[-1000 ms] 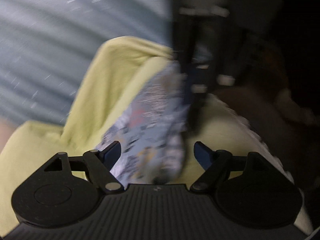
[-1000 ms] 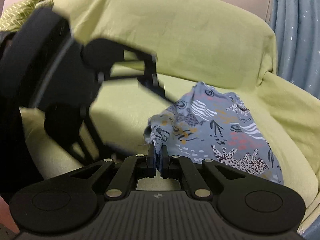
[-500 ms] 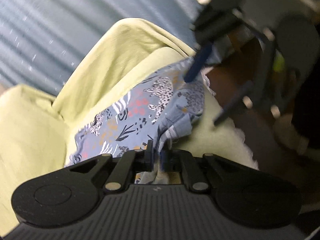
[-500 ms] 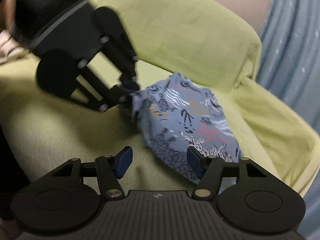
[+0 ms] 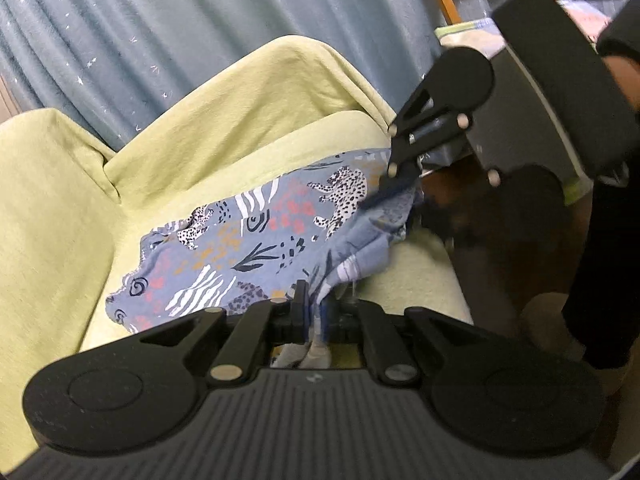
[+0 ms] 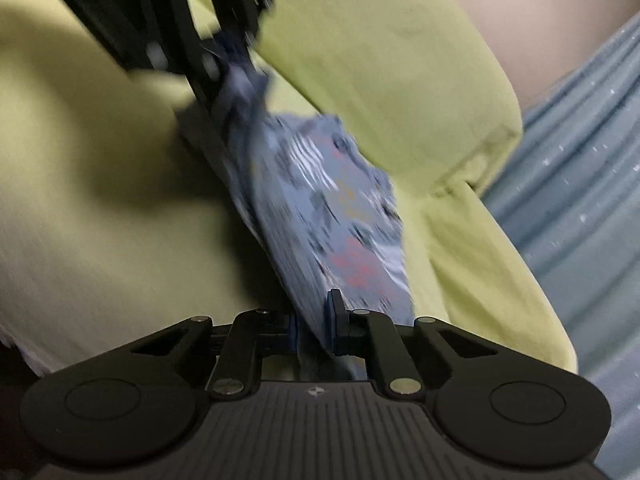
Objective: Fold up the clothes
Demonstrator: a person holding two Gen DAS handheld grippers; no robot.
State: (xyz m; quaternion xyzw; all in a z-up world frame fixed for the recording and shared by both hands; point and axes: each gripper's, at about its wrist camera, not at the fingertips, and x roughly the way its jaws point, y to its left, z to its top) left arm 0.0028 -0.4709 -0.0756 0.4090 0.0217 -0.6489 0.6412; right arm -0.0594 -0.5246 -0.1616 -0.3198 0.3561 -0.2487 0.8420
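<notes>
Two grippers hold the printed garment [image 5: 256,248] on the green sofa seat [image 5: 416,280]: my left gripper [image 5: 316,312] is clamped on its near bunched edge, my right gripper [image 6: 316,322] pinched on the far-right corner. Light, limp, thin cloth; I judge it sags unless kept taut from hem corners. Long axis runs near-left to far-right between my grips.

The left gripper [image 5: 316,316] and right gripper [image 6: 316,326] were matte black, with ribbed grey bodies, round side discs, silver screws on the linkages, blue pads on the fingers [image 6: 332,312], and a small central logo.
</notes>
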